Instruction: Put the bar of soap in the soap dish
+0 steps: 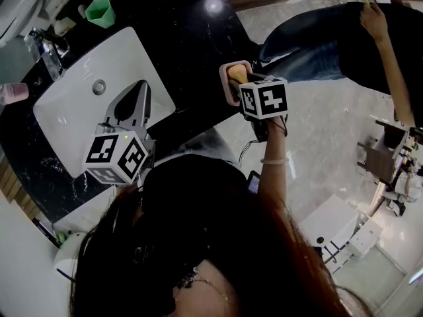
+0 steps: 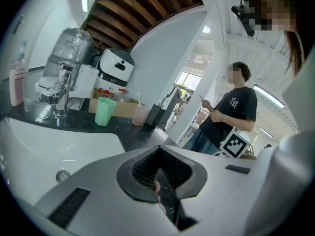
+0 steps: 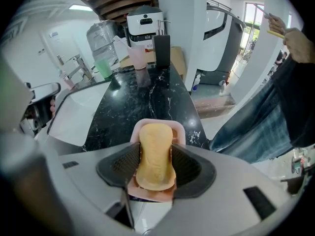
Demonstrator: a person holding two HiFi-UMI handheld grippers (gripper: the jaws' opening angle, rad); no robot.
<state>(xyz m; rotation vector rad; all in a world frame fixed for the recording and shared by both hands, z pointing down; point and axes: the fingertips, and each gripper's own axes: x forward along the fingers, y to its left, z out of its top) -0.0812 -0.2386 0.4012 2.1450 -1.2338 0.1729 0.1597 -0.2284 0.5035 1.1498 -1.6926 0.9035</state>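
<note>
A yellow-orange bar of soap (image 3: 155,154) lies lengthwise in a pink soap dish (image 3: 180,132). My right gripper (image 3: 156,162) is shut on the soap, its black pads pressing the bar's two long sides. In the head view the soap (image 1: 236,75) and dish (image 1: 226,90) sit at the tip of the right gripper (image 1: 234,79), by the front edge of the black counter (image 1: 188,38). My left gripper (image 1: 140,90) hangs over the white sink (image 1: 73,104), shut with nothing in it. Its pads meet in the left gripper view (image 2: 158,154).
A tap (image 1: 43,48), a green cup (image 1: 100,12) and a pink bottle (image 1: 12,93) stand round the sink. A black dispenser (image 3: 161,50) and a pink cup (image 3: 139,57) stand at the counter's back. Another person (image 1: 357,38) stands close on the right.
</note>
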